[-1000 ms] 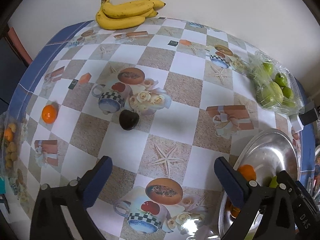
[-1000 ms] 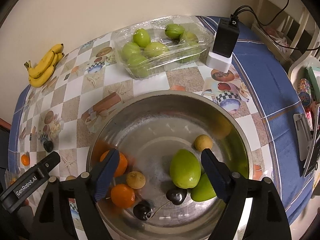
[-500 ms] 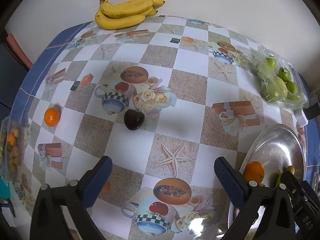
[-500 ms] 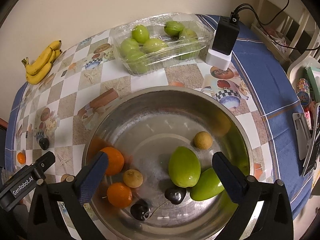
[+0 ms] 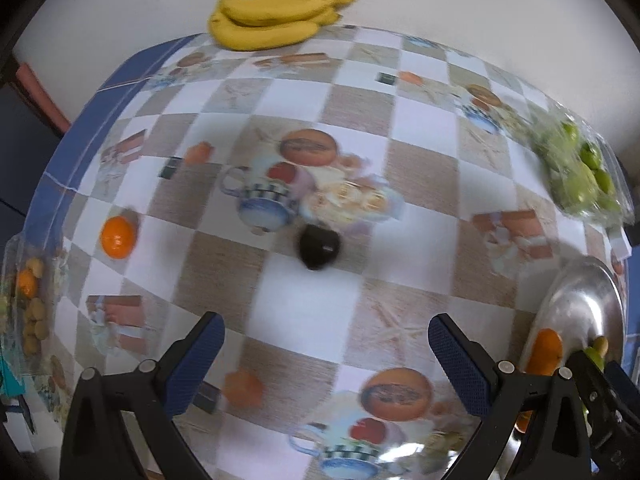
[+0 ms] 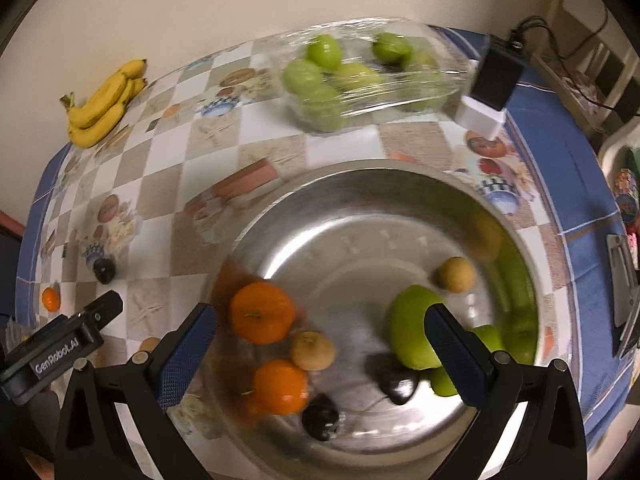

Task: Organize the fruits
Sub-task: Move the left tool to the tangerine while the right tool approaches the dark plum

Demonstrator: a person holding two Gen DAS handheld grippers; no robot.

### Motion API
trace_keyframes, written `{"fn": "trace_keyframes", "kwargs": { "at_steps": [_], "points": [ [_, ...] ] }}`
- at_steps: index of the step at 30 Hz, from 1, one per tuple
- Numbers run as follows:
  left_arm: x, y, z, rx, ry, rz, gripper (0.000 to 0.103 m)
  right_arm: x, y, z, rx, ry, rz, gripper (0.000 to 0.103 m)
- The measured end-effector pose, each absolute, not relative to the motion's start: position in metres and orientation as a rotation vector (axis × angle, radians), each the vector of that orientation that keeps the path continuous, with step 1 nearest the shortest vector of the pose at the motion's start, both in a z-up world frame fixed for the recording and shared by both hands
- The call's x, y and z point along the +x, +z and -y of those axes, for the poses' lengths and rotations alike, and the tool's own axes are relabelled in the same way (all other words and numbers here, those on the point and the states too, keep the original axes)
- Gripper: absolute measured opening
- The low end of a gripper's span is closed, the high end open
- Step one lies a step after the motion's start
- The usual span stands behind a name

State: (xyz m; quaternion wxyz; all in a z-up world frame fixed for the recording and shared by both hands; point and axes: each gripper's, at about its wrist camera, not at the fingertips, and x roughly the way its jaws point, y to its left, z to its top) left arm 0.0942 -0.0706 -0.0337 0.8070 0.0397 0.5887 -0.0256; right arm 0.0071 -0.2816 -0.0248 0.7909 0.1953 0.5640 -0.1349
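My left gripper (image 5: 326, 350) is open and empty above the checked tablecloth. A dark fruit (image 5: 319, 246) lies ahead of it, and a loose orange (image 5: 117, 237) lies to the left. My right gripper (image 6: 320, 344) is open and empty over the steel bowl (image 6: 360, 184). The bowl holds two oranges (image 6: 262, 318), green fruits (image 6: 414, 332), small yellow-brown fruits (image 6: 455, 274) and two dark fruits (image 6: 320, 422). The bowl's rim (image 5: 580, 280) shows at the right of the left wrist view. The left gripper's body (image 6: 60, 344) shows at the left of the right wrist view.
A bunch of bananas (image 5: 272, 18) lies at the far edge by the wall. A wrapped tray of green fruits (image 6: 360, 76) stands beyond the bowl, with a black and white adapter (image 6: 494, 88) beside it. A packet of small fruits (image 5: 30, 308) sits at the left table edge.
The left gripper has moved forward and left toward the dark fruit. The right gripper has opened wide and drawn back over the bowl. Both views are blurred by motion.
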Motion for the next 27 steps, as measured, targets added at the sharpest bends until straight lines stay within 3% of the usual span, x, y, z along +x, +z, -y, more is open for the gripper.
{"fn": "trace_keyframes", "kwargs": {
  "at_steps": [27],
  "points": [
    [0.129,-0.020,-0.068,-0.075,0.121,-1.203,0.103,0.052,-0.021,0.158,0.365,-0.028,-1.194,0.103]
  ]
}}
